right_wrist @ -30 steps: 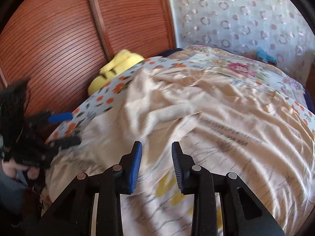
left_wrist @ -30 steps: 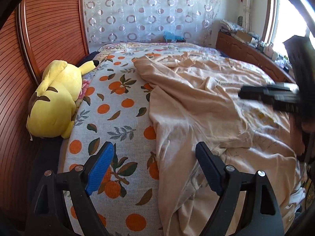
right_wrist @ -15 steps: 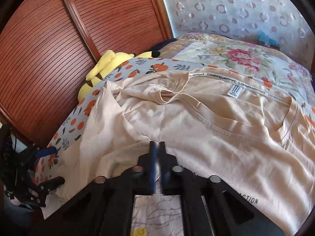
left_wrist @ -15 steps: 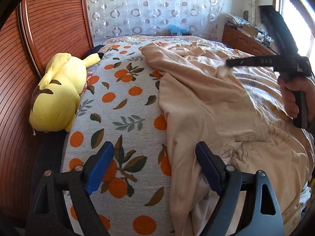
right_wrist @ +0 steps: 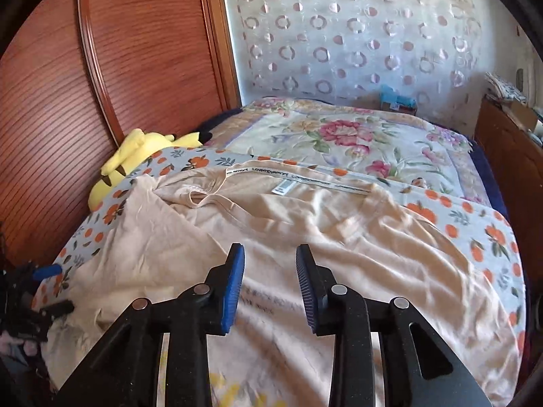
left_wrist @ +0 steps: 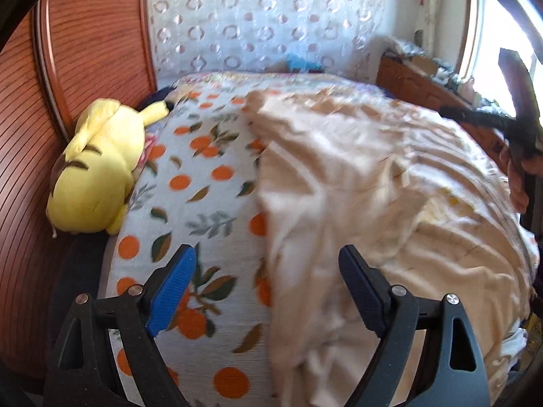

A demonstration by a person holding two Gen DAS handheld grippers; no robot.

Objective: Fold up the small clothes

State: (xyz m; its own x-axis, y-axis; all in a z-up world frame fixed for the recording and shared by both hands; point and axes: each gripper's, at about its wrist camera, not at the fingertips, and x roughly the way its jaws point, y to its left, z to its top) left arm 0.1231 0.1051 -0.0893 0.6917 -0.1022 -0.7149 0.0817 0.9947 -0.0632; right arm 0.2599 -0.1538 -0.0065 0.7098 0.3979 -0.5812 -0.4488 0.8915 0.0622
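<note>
At the far left a yellow plush toy [left_wrist: 95, 176] lies against the wooden headboard [left_wrist: 68, 68], clear of the work. Next comes the orange-print bedspread [left_wrist: 203, 196], bare on this side. The left gripper [left_wrist: 268, 288] hovers over the seam where spread meets cloth, its fingers spread wide and grasping nothing.

From there rightward the beige T-shirt [right_wrist: 322, 224] covers most of the bed, lying rumpled, its neckband and white label [right_wrist: 281, 188] toward the far edge and one sleeve [right_wrist: 190, 196] bunched at the left. The right gripper [right_wrist: 269, 285] hangs above the shirt's middle, fingers parted with no cloth between them.

The shirt looks thin, light and limp: it will drape and crease rather than hold a line, and should slide easily over the spread. Best taken at a hem or shoulder seam, where doubled fabric gives the fingers something to bite. The left view is motion-blurred, so the near hem's exact lie is uncertain.
</note>
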